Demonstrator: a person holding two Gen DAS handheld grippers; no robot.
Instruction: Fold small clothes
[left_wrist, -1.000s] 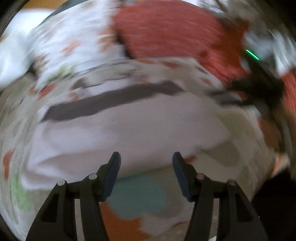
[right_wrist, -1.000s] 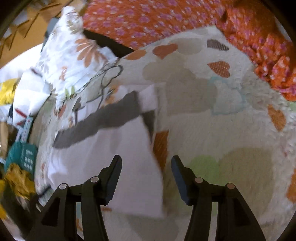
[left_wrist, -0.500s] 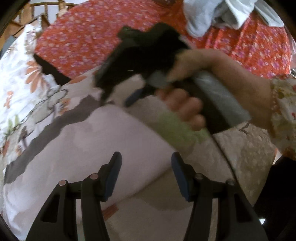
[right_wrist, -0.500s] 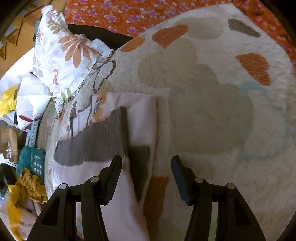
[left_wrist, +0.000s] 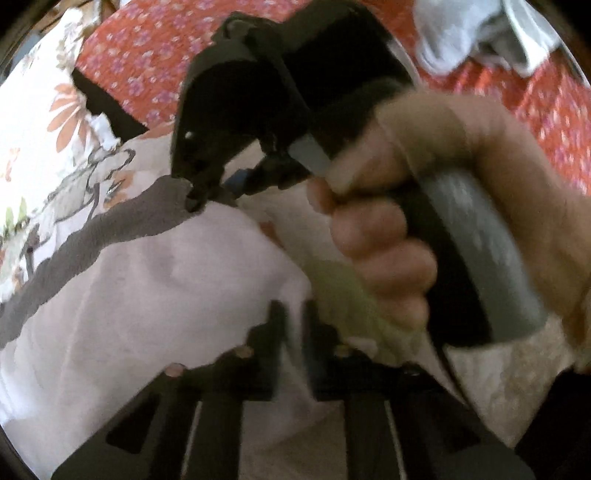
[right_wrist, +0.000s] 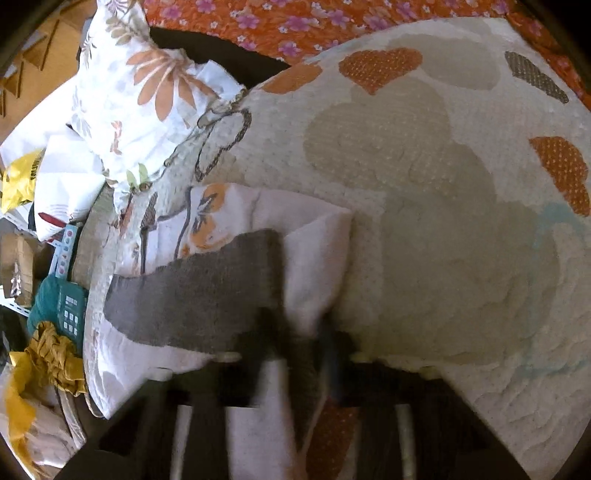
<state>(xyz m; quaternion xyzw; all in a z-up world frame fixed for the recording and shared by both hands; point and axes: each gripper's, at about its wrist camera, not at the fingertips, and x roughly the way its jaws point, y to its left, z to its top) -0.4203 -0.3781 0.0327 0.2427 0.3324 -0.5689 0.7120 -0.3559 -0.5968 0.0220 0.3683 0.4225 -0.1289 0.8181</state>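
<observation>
Both grippers pinched nearly closed on the cloth's right edge: left gripper (left_wrist: 293, 325) near, right gripper (right_wrist: 299, 332) farther along, apparently gripping, though blurred. Cloth (right_wrist: 192, 291) lies on quilt (right_wrist: 424, 184). Risk: 2 uneven pulls skew the fold; thin bite slips.

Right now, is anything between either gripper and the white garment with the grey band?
Nothing visible. The left gripper and right gripper each look closed on the edge of the white garment, which lies on the heart-patterned blanket. Motion blur hides the exact contact.
</observation>
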